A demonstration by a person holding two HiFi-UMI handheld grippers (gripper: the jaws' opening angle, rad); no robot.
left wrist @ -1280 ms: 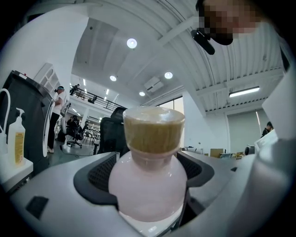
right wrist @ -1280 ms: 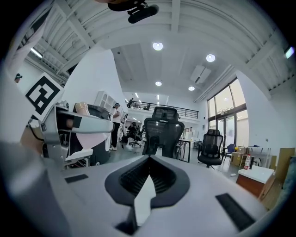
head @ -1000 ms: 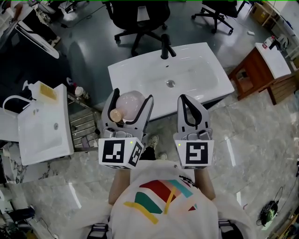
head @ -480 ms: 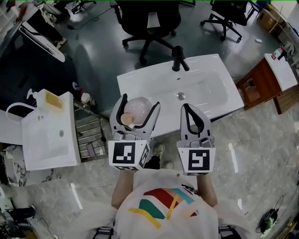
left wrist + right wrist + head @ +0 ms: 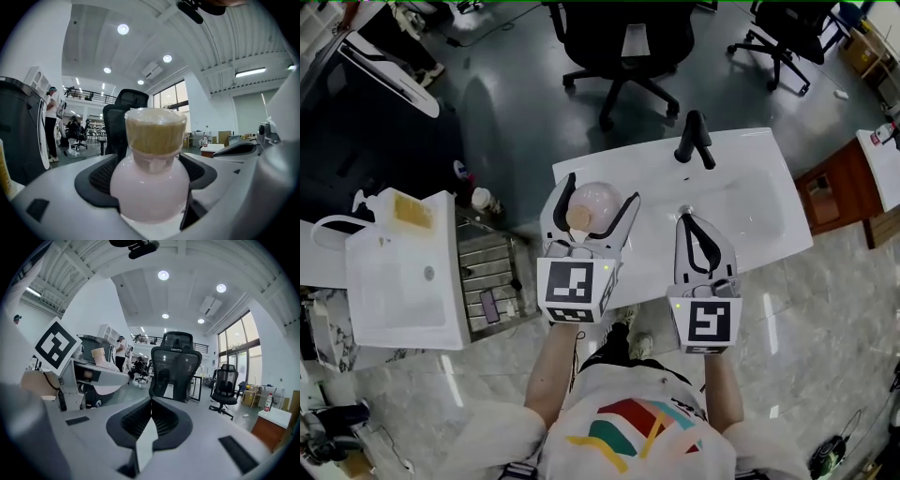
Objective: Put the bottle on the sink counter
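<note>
White sink tabletop (image 5: 769, 202) ahead of me, black office chair (image 5: 623, 42) beyond its far side. My left gripper (image 5: 600, 190) clamped on round pink bottle (image 5: 598, 199); bottle held over near left part of tabletop in head view, tan cap (image 5: 578, 217) on near side. My right gripper (image 5: 688, 221) just right of it, jaws together, holding nothing. Black faucet (image 5: 694, 141) at tabletop's far edge

Black office chair (image 5: 623, 52) top centre on dark grey floor (image 5: 506, 112) — second chair (image 5: 783, 37) top right. Small white basin unit (image 5: 398, 281) at left, yellow sponge (image 5: 412, 212) on its back corner. Metal rack (image 5: 483, 264) just beside it, dark flat item (image 5: 490, 306) on it — can't tell what. Wooden cabinet (image 5: 839, 192) at right edge. Marble floor (image 5: 825, 319) lower right.
</note>
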